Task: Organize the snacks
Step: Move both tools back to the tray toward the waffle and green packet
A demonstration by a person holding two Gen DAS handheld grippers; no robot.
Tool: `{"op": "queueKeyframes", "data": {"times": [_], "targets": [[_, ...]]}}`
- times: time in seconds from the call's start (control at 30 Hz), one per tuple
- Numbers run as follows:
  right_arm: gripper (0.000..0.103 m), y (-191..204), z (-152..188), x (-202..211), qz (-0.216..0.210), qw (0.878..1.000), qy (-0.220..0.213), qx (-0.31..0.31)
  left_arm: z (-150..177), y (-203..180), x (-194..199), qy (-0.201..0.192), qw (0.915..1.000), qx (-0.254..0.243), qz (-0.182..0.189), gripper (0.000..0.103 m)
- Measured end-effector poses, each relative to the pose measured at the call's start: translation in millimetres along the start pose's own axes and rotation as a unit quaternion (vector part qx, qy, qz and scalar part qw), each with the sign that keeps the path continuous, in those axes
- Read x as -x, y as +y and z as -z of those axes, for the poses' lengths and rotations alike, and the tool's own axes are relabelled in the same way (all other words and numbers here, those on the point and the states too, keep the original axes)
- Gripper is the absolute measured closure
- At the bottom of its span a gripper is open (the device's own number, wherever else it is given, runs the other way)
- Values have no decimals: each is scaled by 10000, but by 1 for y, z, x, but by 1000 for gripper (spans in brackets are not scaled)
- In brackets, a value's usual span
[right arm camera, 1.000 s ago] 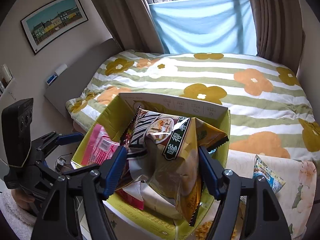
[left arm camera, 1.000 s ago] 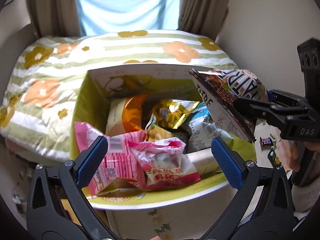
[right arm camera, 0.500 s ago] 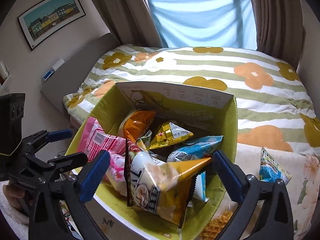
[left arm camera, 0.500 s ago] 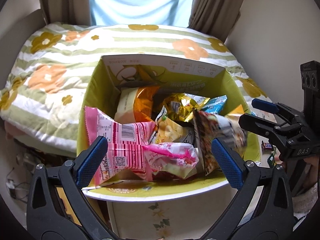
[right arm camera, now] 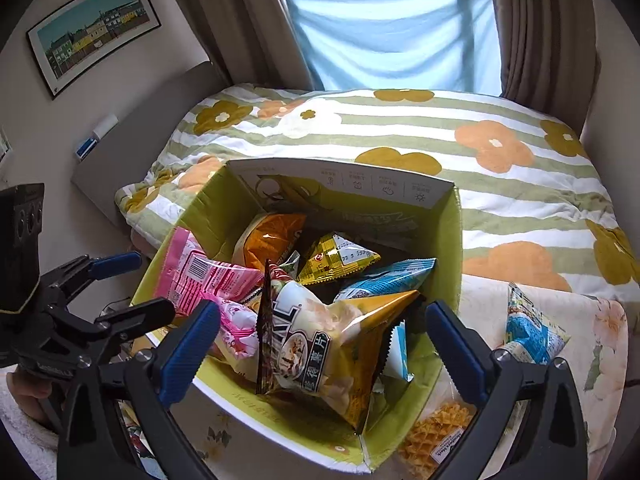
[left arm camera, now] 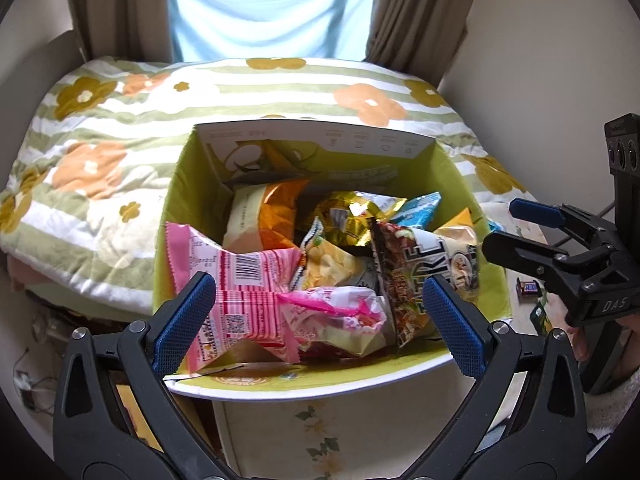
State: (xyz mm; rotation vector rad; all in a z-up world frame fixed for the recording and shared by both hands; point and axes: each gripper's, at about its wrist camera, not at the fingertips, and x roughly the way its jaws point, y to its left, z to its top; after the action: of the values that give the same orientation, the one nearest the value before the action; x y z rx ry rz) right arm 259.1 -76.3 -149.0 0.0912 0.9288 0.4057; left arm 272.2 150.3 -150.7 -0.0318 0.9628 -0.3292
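The right gripper (right arm camera: 322, 344) has just been opening and now its jaws stand wide with nothing pressed between them; the chip bag (right arm camera: 320, 344) that it carried a second ago over the box is not held any more; it lies inside the green box (right arm camera: 452, 232), leaning on the near wall, on top of the other snacks. In the left wrist view the same chip bag (left arm camera: 424, 276) stands at the right side of the box, beside the pink packet (left arm camera: 236, 292) and the pink-white pouch (left arm camera: 340, 312) (both were already there before). I judge that this one snack is delivered and the hand is free for a next one.

The right gripper (left arm camera: 516, 228) points down at a slope toward the box, from the right of it; a part of the person's hand (left arm camera: 580, 344) shows under its body. The left gripper (left arm camera: 320, 320) is also wide and empty; it hangs above the near rim, sloping down, and it has stayed almost the same through the last second.

Outside the box, on the flowered cloth at the right, a blue packet (right arm camera: 528, 332) and a waffle pack (right arm camera: 436, 432) are not yet put in; so the task seems not finished. Behind the box is the bed cover (right arm camera: 400, 128) with flowers.
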Motion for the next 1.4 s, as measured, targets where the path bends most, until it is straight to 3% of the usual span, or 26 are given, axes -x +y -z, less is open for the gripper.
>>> {"op": "queueKeyframes", "data": {"times": [0.27, 0.53, 1.0, 1.23, 1.4], "targets": [[1, -24, 14, 42, 587, 9980, -93, -211, 4, -29, -2, 35, 9992, -219, 340, 0], [1, -73, 39, 98, 1196, 9916, -274, -418, 12, -89, 5, -125, 9970, -577, 507, 0], [1, -180, 128, 148, 1034, 9923, -13, -687, 64, -241, -21, 32, 9972, -702, 238, 0], [1, -220, 166, 149, 828, 9938, 343, -655, 93, -288, -46, 226, 9981, -565, -40, 0], [1, -232, 186, 140, 748, 9935, 635, -574, 110, -310, -72, 507, 9938, -920, -372, 0]]}}
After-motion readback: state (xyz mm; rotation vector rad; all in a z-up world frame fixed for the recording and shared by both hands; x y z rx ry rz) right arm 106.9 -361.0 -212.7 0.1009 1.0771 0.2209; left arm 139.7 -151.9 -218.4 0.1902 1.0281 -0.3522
